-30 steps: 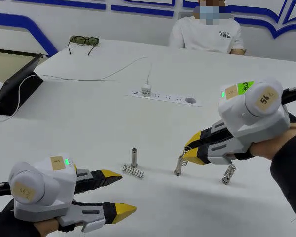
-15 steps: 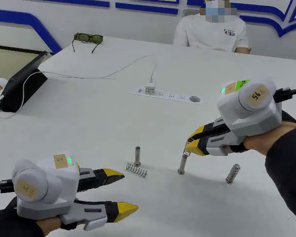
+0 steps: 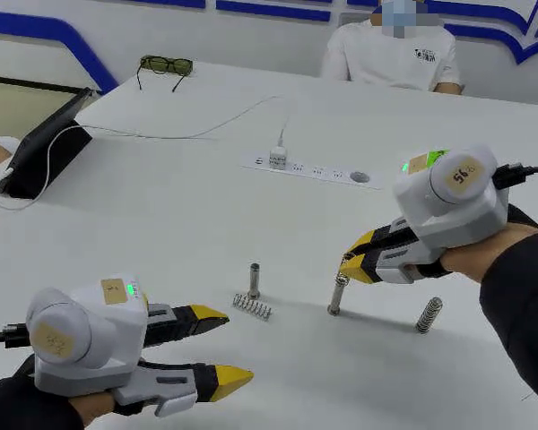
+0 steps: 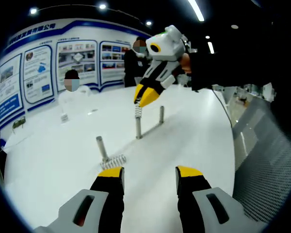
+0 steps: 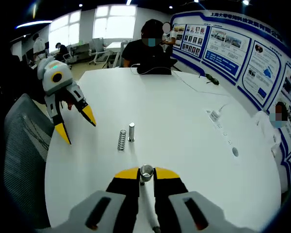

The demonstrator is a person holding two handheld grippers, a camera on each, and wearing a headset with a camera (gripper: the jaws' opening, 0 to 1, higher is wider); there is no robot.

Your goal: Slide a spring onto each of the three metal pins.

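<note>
Three metal pins stand on the white table (image 3: 161,224). The left pin (image 3: 254,279) (image 4: 102,147) (image 5: 131,132) is bare, and a loose spring (image 3: 252,307) (image 4: 112,161) (image 5: 121,140) lies beside it. My right gripper (image 3: 345,265) (image 5: 146,175) is shut on a spring (image 3: 341,281) (image 5: 146,171) at the top of the middle pin (image 3: 334,303) (image 4: 138,128). The right pin (image 3: 429,314) (image 4: 161,114) wears a spring. My left gripper (image 3: 222,348) (image 4: 150,174) is open near the front edge, short of the loose spring, holding nothing.
A power strip (image 3: 314,170) with a plugged cable lies mid-table. A black tablet stand (image 3: 45,148) sits at the left edge, and dark glasses (image 3: 166,64) lie at the far left. A person (image 3: 390,54) sits across the table.
My right gripper has lifted its spring from low beside the middle pin up to the pin's top. The left gripper has stayed put; the head camera has shifted slightly.
</note>
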